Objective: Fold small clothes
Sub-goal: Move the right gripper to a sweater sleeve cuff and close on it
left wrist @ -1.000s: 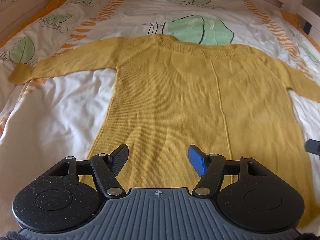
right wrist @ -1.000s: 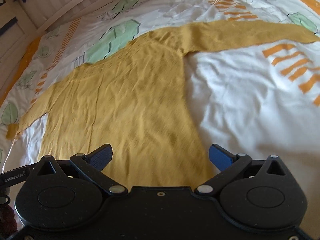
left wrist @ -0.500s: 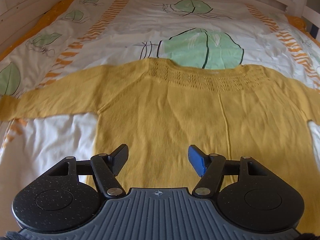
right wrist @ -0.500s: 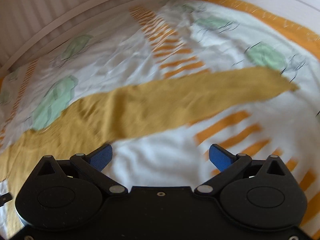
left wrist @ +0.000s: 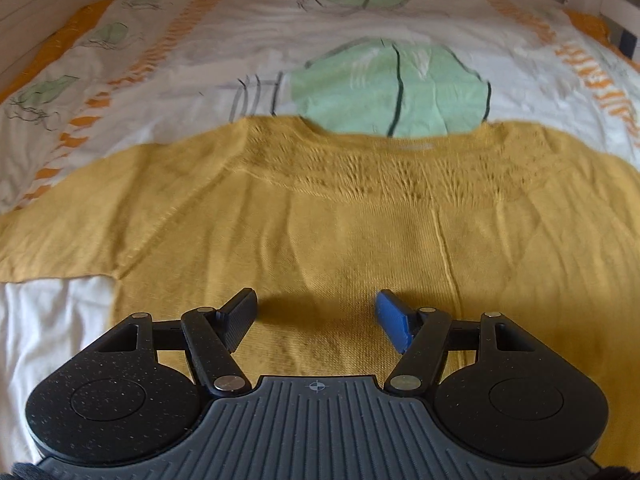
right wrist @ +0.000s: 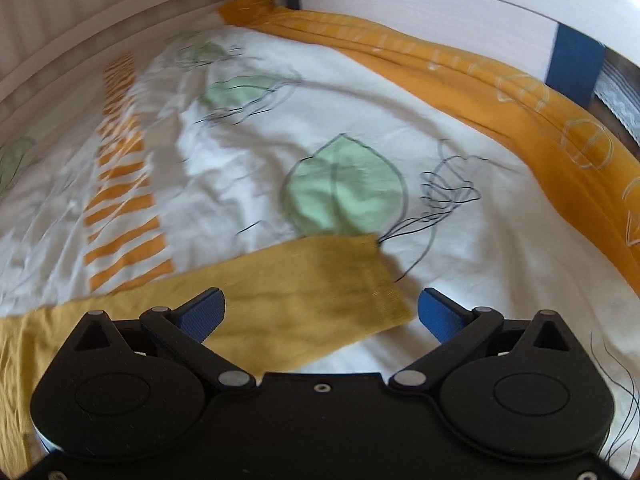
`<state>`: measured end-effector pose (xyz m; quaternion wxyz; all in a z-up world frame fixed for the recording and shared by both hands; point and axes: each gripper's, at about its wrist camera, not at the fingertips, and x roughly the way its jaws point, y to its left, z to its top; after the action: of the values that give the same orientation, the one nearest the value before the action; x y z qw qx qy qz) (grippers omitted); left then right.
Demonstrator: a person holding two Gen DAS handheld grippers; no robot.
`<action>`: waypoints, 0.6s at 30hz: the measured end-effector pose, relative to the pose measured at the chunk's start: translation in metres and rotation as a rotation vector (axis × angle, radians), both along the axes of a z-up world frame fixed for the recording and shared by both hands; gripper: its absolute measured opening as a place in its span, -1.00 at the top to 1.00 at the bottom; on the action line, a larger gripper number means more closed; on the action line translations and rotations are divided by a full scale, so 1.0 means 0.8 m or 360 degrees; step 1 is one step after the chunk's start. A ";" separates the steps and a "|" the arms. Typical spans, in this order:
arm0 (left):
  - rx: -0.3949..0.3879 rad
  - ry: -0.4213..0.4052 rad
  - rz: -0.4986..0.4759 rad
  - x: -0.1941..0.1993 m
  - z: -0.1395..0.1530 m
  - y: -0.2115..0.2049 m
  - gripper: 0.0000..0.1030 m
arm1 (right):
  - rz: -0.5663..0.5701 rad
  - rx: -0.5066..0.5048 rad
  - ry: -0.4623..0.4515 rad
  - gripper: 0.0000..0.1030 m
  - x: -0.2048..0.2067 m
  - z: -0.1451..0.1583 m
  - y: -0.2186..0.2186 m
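A mustard-yellow knitted sweater lies flat on the bed, neckline away from me, sleeves spread to both sides. My left gripper hangs open just above the sweater's chest, below the patterned yoke, with nothing between its fingers. In the right wrist view the sweater's right sleeve runs from the lower left to its cuff. My right gripper is open, its fingers either side of the sleeve near the cuff. Whether the fingers touch the cloth I cannot tell.
The bed cover is white with green leaves and orange stripes. An orange border runs along the bed's right side. White wooden rails close the far end and sides, with a dark blue post.
My left gripper moved forward up the sweater toward the neckline. My right gripper swung right along the sleeve from the body to the cuff. Both stayed open.
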<state>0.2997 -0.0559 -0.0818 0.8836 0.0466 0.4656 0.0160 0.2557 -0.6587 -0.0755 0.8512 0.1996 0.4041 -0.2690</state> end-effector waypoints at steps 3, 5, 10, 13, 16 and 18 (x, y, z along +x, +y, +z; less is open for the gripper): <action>0.0003 -0.0063 0.0005 -0.003 -0.006 -0.002 -0.30 | -0.0020 0.0070 0.0020 -0.98 0.002 -0.013 -0.024; 0.0005 -0.0074 0.0002 -0.003 -0.008 -0.002 -0.34 | -0.0030 0.0140 0.0046 -0.98 0.003 -0.025 -0.037; 0.0041 -0.0096 -0.0034 -0.002 -0.013 -0.001 -0.53 | -0.0063 0.0335 0.0014 -1.00 0.000 -0.055 -0.059; 0.0020 -0.0106 -0.0021 -0.001 -0.017 0.004 -0.65 | -0.0063 0.0411 -0.0012 -1.00 -0.002 -0.066 -0.065; 0.0000 -0.0113 -0.0020 -0.001 -0.019 0.007 -0.70 | -0.0034 0.0449 -0.0013 -1.00 -0.003 -0.066 -0.069; 0.0007 -0.0111 -0.0023 -0.001 -0.019 0.005 -0.70 | -0.0030 0.0471 -0.0018 -1.00 -0.004 -0.062 -0.072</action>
<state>0.2991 -0.0517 -0.0974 0.8993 0.0514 0.4342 0.0122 0.2525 -0.7165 -0.1253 0.8121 0.3281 0.4327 -0.2135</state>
